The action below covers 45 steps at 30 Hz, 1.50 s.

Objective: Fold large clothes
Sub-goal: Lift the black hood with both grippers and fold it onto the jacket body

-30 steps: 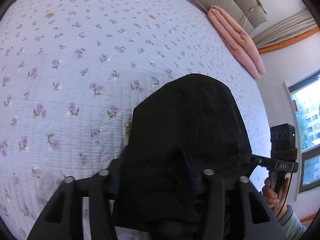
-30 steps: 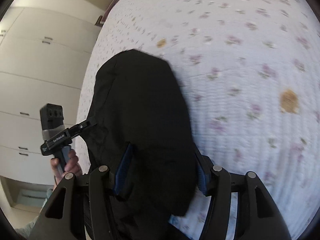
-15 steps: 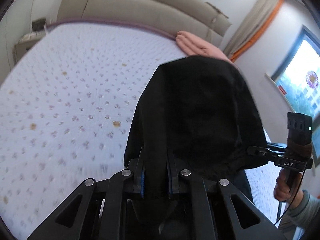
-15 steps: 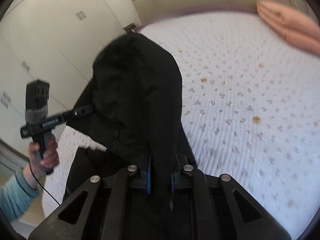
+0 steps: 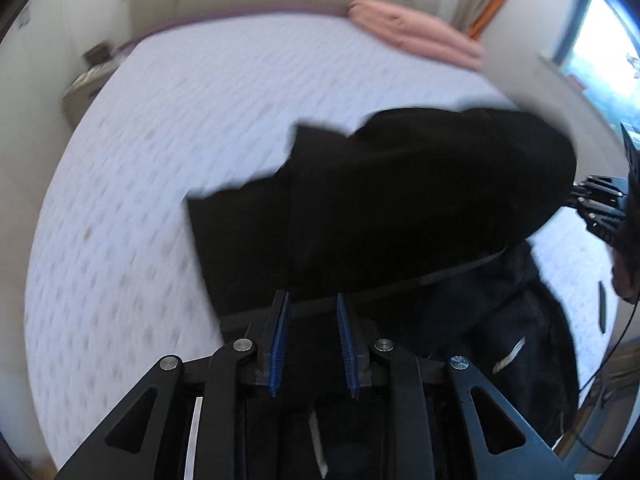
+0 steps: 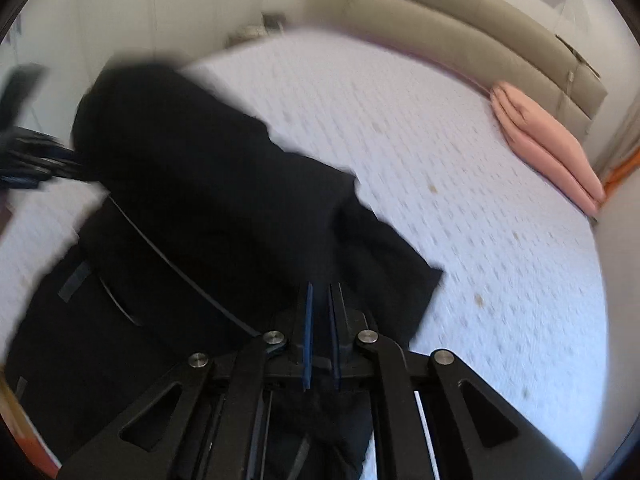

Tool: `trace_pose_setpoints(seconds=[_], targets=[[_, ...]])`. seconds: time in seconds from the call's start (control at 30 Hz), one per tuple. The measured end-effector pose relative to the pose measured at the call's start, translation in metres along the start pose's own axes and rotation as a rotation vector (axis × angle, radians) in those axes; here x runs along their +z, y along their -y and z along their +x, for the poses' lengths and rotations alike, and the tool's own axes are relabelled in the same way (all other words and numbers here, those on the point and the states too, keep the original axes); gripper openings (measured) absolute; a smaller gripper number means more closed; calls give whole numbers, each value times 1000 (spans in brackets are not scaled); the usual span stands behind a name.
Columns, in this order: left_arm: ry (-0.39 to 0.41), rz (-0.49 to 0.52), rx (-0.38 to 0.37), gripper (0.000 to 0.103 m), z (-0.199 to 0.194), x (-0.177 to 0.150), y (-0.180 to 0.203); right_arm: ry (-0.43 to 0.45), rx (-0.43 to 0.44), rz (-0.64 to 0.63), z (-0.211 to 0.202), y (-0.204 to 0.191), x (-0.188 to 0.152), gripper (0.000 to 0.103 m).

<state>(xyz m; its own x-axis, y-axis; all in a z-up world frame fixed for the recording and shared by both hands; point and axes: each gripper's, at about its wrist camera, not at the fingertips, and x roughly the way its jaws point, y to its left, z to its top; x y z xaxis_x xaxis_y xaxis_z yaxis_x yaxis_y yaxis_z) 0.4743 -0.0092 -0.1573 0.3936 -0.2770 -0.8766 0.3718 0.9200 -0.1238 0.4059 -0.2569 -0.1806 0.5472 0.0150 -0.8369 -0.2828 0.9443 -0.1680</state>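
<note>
Both grippers, left [image 5: 313, 340] and right [image 6: 320, 338], have jaws nipped onto one edge of the large black fabric garment [image 5: 400, 204], held taut between them above the floral quilted bed [image 5: 200, 92], apparently for laying flat.

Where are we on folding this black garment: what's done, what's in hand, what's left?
Done: one fold looks made, the black garment doubled over itself on the bed. In hand: the right gripper is shut on its near edge; the left gripper has its jaws parted, grip unclear. Left: flatten it and fold smaller.
</note>
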Motion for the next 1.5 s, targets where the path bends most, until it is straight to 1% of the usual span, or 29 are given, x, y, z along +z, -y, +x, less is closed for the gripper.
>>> trace_pose_setpoints(seconds=[0.07,0.1,0.13,0.2,0.23,0.3,0.33,0.4,0.43,0.47,0.53,0.6,0.67,0.73,0.83,0.9,0.97,1.0,1.1,1.2,1.27,1.4,1.47,1.5], targets=[[-5,-33,12,25,1,-4,-13,-67,2,66,13,15,-13,10],[1,-44,11,25,-1,-3,-19,-89,31,113,17,21,-16,10],[11,-46,13,25,-2,3,-22,-92,44,137,17,25,-17,10],[50,-44,3,25,-5,25,-23,-90,81,192,14,28,-8,16],[70,-37,-7,25,-6,30,-16,-84,99,208,12,29,-3,21],[121,-21,-25,27,-10,55,-7,-52,127,242,7,30,14,27],[135,-18,-35,29,-10,65,-3,-40,141,251,5,34,24,29],[161,-16,-82,31,-4,93,6,0,147,276,1,38,45,30],[163,-16,-98,31,1,102,10,13,160,289,2,32,54,32],[160,-14,-119,31,8,113,15,20,182,310,6,33,65,40],[135,-8,-165,31,28,130,26,7,248,364,22,33,85,51],[92,1,-164,31,48,135,35,-44,333,406,51,28,98,52],[40,20,-187,31,64,127,45,-88,381,416,66,18,98,52],[6,42,-208,29,71,106,50,-114,398,399,72,10,89,52],[-48,73,-237,29,69,68,55,-169,415,369,70,-6,63,52],[-99,89,-242,29,72,44,62,-219,436,358,71,-18,40,52],[-141,101,-239,29,77,22,69,-270,442,343,72,-32,19,51],[-155,103,-224,30,81,9,73,-297,440,333,73,-39,9,51],[-162,66,-210,31,90,-13,77,-369,391,311,88,-62,-21,51],[-152,22,-185,31,101,-29,79,-373,311,271,98,-79,-33,50],[-143,-5,-169,31,107,-35,79,-367,274,284,105,-87,-40,52],[-134,-47,-181,31,105,-36,76,-334,273,313,105,-91,-46,52],[-131,-62,-188,32,98,-35,74,-324,282,314,95,-90,-51,53],[-127,-65,-189,32,95,-34,71,-317,292,311,82,-89,-55,53]])
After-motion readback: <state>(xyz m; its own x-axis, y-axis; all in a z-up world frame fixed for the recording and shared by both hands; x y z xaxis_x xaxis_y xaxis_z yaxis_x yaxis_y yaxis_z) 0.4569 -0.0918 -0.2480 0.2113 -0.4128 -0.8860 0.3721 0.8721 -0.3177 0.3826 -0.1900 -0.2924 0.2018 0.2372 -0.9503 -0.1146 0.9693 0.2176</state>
